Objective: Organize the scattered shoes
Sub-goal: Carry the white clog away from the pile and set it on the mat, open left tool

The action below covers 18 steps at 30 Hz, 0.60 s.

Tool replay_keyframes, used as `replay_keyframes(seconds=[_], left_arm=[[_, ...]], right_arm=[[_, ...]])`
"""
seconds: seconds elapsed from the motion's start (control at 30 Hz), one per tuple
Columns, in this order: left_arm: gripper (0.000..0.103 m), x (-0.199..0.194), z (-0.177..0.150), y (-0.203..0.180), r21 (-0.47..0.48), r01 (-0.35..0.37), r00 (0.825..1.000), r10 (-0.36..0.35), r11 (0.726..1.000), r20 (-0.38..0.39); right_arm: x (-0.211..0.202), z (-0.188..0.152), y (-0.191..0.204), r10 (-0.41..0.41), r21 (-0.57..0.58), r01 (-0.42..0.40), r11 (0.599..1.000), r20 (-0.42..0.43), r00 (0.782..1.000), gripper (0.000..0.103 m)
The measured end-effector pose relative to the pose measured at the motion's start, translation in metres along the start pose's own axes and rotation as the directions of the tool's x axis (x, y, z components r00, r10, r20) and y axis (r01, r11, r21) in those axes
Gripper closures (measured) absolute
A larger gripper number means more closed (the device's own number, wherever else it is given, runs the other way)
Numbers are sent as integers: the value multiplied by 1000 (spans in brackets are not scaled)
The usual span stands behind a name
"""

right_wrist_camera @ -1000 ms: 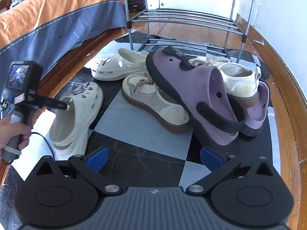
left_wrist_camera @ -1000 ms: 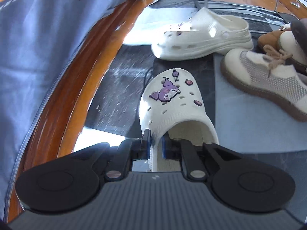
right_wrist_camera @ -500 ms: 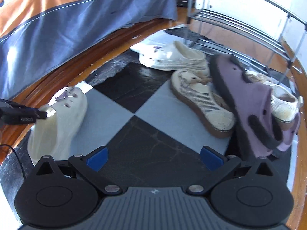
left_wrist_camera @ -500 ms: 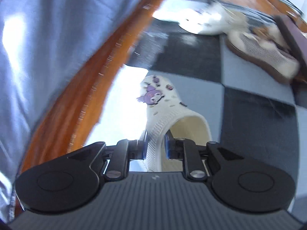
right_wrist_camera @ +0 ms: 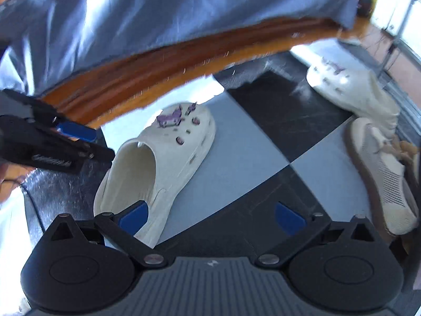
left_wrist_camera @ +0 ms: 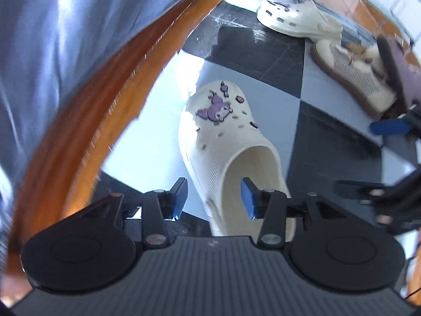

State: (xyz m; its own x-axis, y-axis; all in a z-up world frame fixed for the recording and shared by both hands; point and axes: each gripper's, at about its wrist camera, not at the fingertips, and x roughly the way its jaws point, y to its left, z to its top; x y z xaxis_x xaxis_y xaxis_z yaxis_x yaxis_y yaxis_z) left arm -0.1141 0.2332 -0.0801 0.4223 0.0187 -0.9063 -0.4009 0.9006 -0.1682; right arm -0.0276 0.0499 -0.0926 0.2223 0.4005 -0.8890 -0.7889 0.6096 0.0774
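Left gripper (left_wrist_camera: 214,197), lower centre of its view: fingers spread apart, straddling the heel wall of the cream clog (left_wrist_camera: 226,142) without gripping it. Right gripper (right_wrist_camera: 210,214), lower centre of its view: fingers wide apart, empty, the same clog (right_wrist_camera: 160,163) just beyond its left finger. The clog lies on the checkered mat (left_wrist_camera: 265,52). Farther, upper right: a second cream clog (left_wrist_camera: 297,19) and a mesh sneaker (left_wrist_camera: 352,76).

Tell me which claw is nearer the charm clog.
Left. The left claw straddles the charm clog's side wall at the heel, open; the right claw hangs open just beside its heel.
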Motion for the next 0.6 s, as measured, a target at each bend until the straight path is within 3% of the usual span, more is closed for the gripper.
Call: replay_keyframes(seconds=[0.4,0.43,0.47,0.5,0.57,0.6], left_arm=[[54,-4,-9,12,52,-121,992,123,991,-35],[53,-6,-9,13,59,-131,991,133,990,-31],[52,-9,-10,16,59,-136,990,138,989,-29],[50,-12,-11,21,45,-131,991,132,990,-29],[48,-13,-14,27,32,-131,991,132,991,-34],[48,-12,-16,30,28,-137,990,139,990,-40]], right_arm=[[77,35,40,55,-30,-59,998,-120,991,7],[90,39,35,48,-32,-52,998,-124,991,16],[99,50,34,56,-20,-60,998,-144,988,43],[109,56,28,94,24,-92,996,-158,983,54],[118,61,16,184,106,-170,980,-140,973,68],[116,62,20,175,49,-170,984,-138,975,70]])
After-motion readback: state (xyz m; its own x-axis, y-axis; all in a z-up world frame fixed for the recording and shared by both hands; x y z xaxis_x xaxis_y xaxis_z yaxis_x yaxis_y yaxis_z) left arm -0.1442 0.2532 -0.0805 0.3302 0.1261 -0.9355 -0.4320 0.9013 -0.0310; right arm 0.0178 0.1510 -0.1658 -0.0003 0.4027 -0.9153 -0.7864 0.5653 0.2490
